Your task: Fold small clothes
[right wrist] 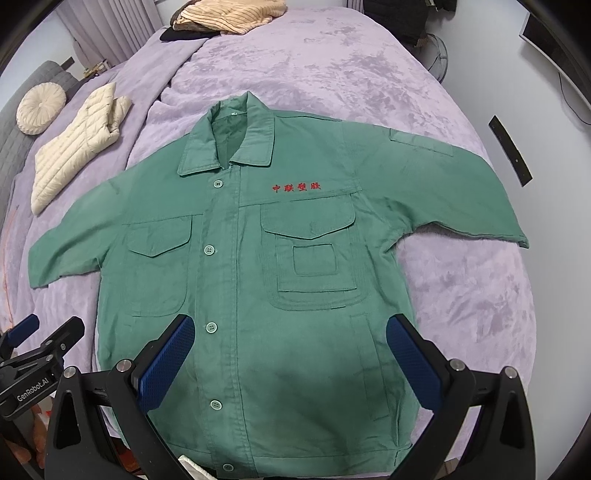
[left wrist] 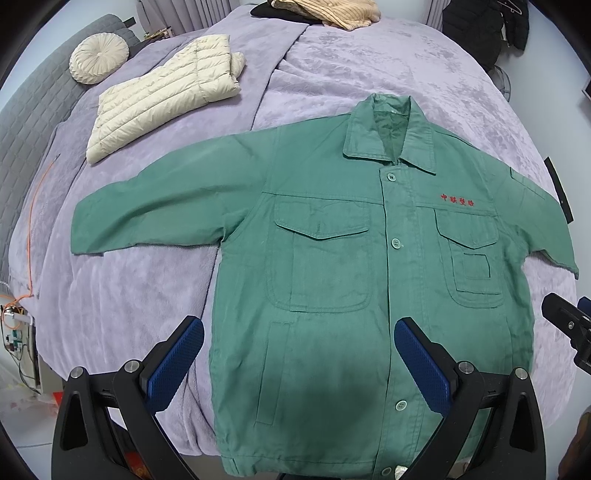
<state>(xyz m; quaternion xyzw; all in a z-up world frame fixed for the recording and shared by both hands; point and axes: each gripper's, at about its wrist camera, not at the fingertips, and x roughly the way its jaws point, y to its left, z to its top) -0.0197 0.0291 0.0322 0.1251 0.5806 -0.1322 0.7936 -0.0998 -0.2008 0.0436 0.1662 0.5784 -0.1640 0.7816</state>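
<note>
I find the green buttoned cotton work jacket [left wrist: 332, 258] spread flat at the lilac velvet bed's [left wrist: 351, 62] near edge; my left gripper [left wrist: 299, 354] and right gripper [right wrist: 290, 350] hover above its hem, tongs apart, empty.

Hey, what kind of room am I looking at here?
Most likely a bedroom: a jacket lies spread on a bed with a purple cover, a round cushion sits by the grey headboard, and more clothes are piled at the far side.

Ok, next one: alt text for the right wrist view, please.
A green button-up jacket lies spread flat, front up, sleeves out, on a bed with a lilac blanket. The right claw hangs open over its lower front, holding nothing. A cream puffer jacket lies to the left.
</note>
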